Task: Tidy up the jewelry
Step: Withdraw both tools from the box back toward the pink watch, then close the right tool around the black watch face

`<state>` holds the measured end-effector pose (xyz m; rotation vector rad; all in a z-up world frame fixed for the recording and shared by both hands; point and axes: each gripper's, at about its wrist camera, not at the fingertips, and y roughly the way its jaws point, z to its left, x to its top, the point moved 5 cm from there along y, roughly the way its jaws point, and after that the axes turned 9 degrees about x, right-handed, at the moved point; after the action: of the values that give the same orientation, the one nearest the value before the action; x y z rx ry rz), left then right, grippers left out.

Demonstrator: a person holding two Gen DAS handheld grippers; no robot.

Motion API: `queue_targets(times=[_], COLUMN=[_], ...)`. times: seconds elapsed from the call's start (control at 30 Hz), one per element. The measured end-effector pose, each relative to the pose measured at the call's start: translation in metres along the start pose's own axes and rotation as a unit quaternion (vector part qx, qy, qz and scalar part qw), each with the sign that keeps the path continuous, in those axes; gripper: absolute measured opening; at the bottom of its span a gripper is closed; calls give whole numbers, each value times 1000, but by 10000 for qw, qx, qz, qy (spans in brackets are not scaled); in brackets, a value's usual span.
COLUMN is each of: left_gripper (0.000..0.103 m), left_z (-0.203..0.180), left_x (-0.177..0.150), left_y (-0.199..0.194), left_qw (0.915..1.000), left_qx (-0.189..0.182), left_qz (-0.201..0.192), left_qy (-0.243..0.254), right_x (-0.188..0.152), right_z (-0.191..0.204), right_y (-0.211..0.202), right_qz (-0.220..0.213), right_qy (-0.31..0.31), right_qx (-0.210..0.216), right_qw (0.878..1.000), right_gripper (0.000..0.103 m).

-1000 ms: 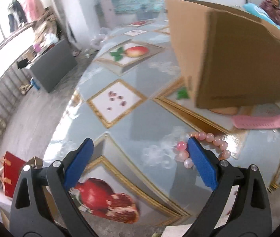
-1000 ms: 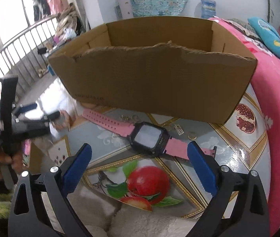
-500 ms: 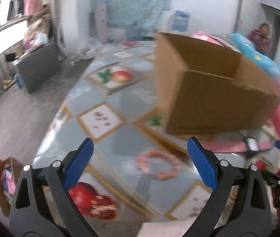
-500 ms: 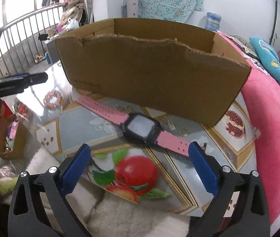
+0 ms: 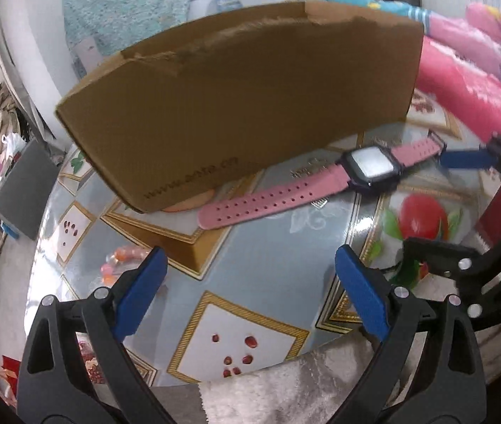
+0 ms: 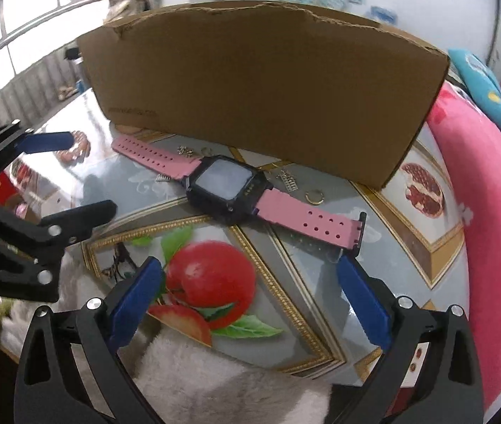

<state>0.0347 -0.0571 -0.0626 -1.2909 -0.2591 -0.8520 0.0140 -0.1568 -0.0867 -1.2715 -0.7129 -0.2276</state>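
The pink-strapped watch point(image 6: 227, 185) lies flat on my counter point(image 6: 324, 254), its dark square face up, stretched out along the front wall of the cardboard box point(image 6: 264, 88). Its long perforated strap end reaches toward the box's left corner, and the shorter end with the black buckle points toward my right tool. In the left wrist view the same watch point(image 5: 370, 169) sits ahead and to the right, close under the box point(image 5: 236, 106).

Small metal pieces lie around the watch: a little gold ring point(image 6: 314, 198) just beside the buckle-side strap, a comb-like silver piece point(image 6: 287, 180) between the watch face and the box, and a small cluster piece point(image 6: 185, 151) near the long strap. A pink beaded bracelet point(image 5: 119, 263) rests well apart from the watch, near the counter's left edge, partly hidden behind my left tool's finger; it appears blurred in the right wrist view point(image 6: 75, 148).

My right tool point(image 6: 248, 288) is spread wide and holds nothing, hovering over the printed red apple point(image 6: 211, 277), its right fingertip just short of the buckle. My left tool point(image 5: 248, 282) is also spread wide and empty, above the counter's patterned cloth. Each tool shows at the edge of the other's view.

A pink blanket point(image 6: 490, 194) lies to the right of the counter.
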Motion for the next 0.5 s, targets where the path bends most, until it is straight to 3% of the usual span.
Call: queue_targets(times=[0.1, 0.27, 0.43, 0.5], left_gripper=[92, 95, 95, 95], left_z=[-5, -8, -8, -6], left_x=[1, -2, -2, -7], left_y=[3, 4, 9, 9], left_qw=[10000, 9995, 9982, 9974], left_qx=[-70, -286, -519, -623], left_qz=[44, 86, 285, 322], left_qy=[22, 49, -123, -188], right_x=[3, 25, 42, 47], right_z=[-6, -17, -13, -5], right_y=[-9, -38, -24, -14], right_qz=[-44, -704, -500, -317], right_qy=[55, -65, -504, -712], right_qx=[83, 140, 327, 440], right_qw=[9999, 9974, 9969, 9960], right_gripper=[97, 96, 68, 62])
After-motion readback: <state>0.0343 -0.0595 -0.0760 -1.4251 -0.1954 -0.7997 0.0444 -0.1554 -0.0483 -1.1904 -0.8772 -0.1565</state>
